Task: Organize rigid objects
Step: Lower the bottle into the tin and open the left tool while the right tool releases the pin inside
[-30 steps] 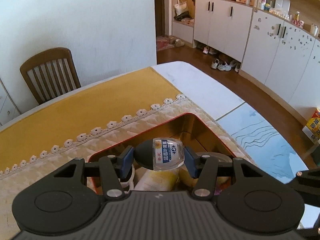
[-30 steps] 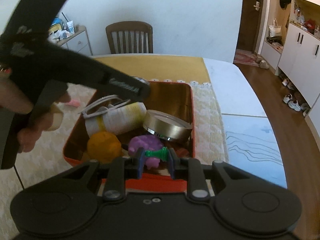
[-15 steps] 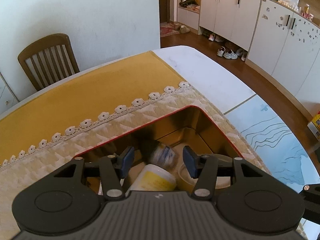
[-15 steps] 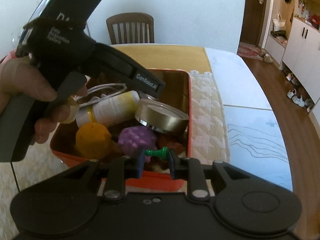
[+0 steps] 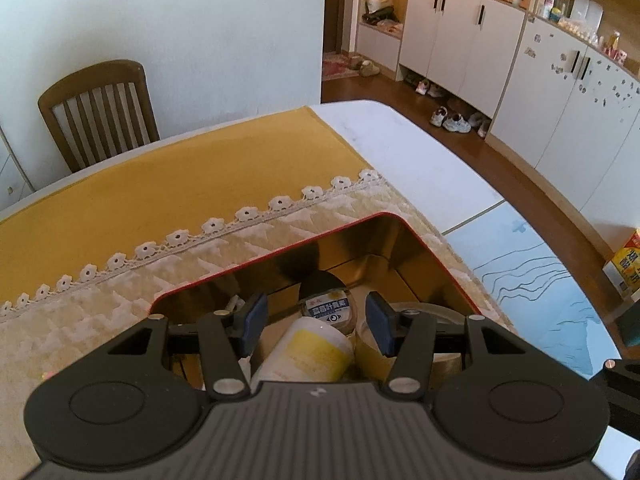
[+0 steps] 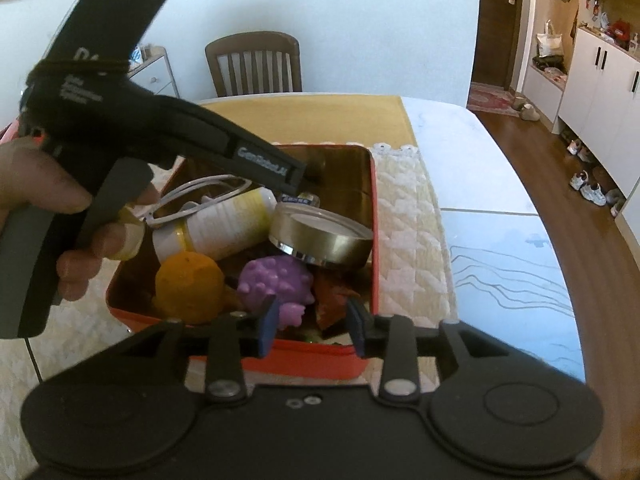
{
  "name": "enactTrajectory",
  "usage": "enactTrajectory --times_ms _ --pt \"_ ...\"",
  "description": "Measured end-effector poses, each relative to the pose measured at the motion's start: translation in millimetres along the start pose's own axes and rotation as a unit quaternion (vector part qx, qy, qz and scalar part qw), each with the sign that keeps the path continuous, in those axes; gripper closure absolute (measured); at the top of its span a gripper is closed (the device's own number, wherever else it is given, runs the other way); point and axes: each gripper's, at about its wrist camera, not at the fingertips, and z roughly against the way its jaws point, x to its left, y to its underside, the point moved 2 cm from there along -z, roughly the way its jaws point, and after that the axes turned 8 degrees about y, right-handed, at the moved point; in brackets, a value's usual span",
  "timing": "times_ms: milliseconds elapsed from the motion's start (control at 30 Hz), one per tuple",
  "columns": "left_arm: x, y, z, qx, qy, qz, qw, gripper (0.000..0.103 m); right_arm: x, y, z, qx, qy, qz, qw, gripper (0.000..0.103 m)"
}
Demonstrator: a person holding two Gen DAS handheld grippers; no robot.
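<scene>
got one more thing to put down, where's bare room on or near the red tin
Free: the yellow cloth beyond the lace trim, and the white tabletop right of the quilted cream mat. Inside the red metal tin, only the far corner shows bare floor. The rest is crowded: white-and-yellow bottle, gold round tin, orange ball, purple knobbly toy.

A red tin (image 6: 362, 364) with a gold inside holds a small clear bottle (image 5: 330, 309) at its far end. Nearer lie a white-and-yellow bottle (image 6: 224, 227), a gold lid (image 6: 324, 240), an orange ball (image 6: 188, 286) and a purple toy (image 6: 276, 284).
</scene>
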Motion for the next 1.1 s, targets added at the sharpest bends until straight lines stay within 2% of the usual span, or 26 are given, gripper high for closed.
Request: enactTrajectory --times_ms 267,433,500,600,767,900,1100 --pt "-1 9 31 -0.023 0.016 -0.012 0.9995 0.049 3 -1 11 -0.007 0.013 -0.019 1.000 0.053" --pt "3 16 51 -0.033 0.029 -0.016 0.9989 0.049 13 0 22 -0.012 0.020 -0.026 0.999 0.050" --pt "5 20 61 -0.038 0.035 -0.016 0.9985 0.049 18 0 28 -0.017 0.022 -0.027 0.999 0.043" --pt "10 24 73 -0.046 0.040 -0.015 0.9980 0.041 25 -1 35 -0.024 0.025 -0.029 0.999 0.040" --pt "21 34 95 -0.054 0.047 -0.014 0.9973 0.041 39 0 45 -0.031 0.029 -0.034 0.999 0.037" --pt "32 43 111 -0.060 0.046 -0.020 0.9969 0.036 52 1 56 -0.038 0.026 -0.043 0.998 0.025" --pt "52 57 128 -0.066 0.037 -0.016 0.9970 0.035 73 4 64 -0.043 0.030 -0.050 0.997 0.020"
